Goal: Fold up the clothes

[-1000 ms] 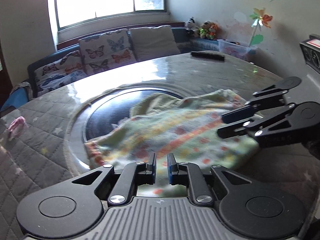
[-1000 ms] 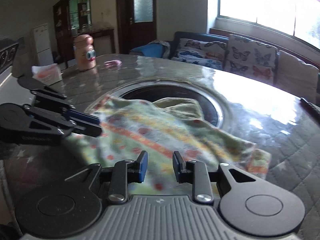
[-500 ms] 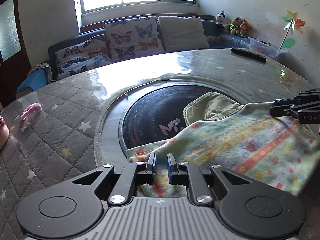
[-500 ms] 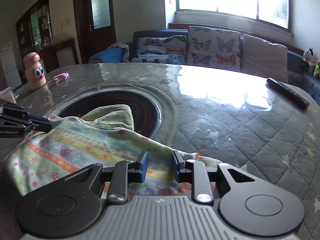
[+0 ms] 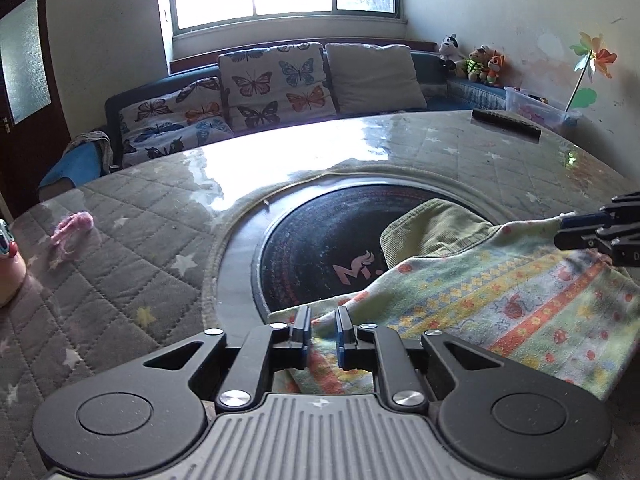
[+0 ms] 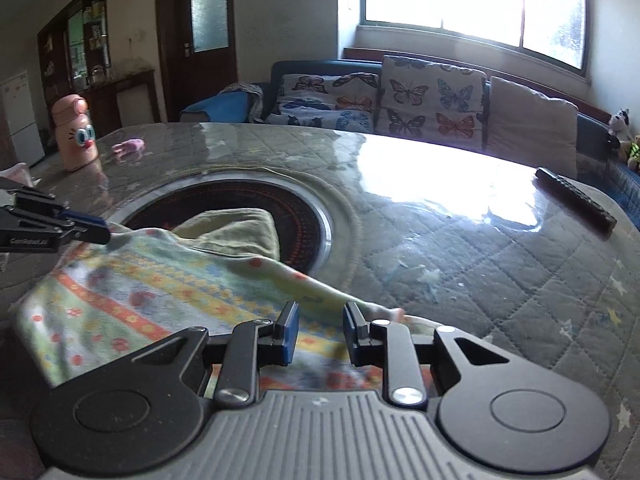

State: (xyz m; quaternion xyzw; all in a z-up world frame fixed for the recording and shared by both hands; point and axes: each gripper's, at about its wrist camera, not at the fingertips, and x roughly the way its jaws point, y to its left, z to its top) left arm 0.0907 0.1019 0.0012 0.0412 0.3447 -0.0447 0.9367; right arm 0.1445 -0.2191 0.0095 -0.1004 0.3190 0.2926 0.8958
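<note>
A: Since a second ago both of my grippers have swung level across the table (image 5: 132,216), and the patterned cloth (image 5: 500,304) has come with them: it used to cover most of the dark round inset (image 5: 312,240); it now covers only that disc's near right part in the left wrist view.

B: State of the left gripper (image 5: 322,330)?

A: Jaws are opening. A narrow gap shows between the blue pads, and the cloth's near corner lies between and under them. I see no pad pressing on it.

B: Right gripper (image 6: 318,330)?

A: Also opening, with a wider gap. The cloth's edge passes under and between its fingers; the pads stand clear of the fabric.

B: Where is the cloth overall?

A: Flat on the quilted table between the two grippers, spanning from one to the other. A plain green layer (image 6: 236,226) shows at its far edge, lying over the inset.

B: Containers?

A: One clear plastic bin (image 5: 540,110) beyond the table's far right rim, beside the sofa (image 5: 280,88), with pinkish contents I cannot make out. A pink bottle with a cartoon face (image 6: 78,136) stands upright at the far left of the table in the right wrist view; its lid is on, contents hidden.

B: Loose items?

A: A dark remote (image 6: 574,202) near the far edge, and a small pink thing (image 5: 72,228), both well apart from the cloth.
</note>
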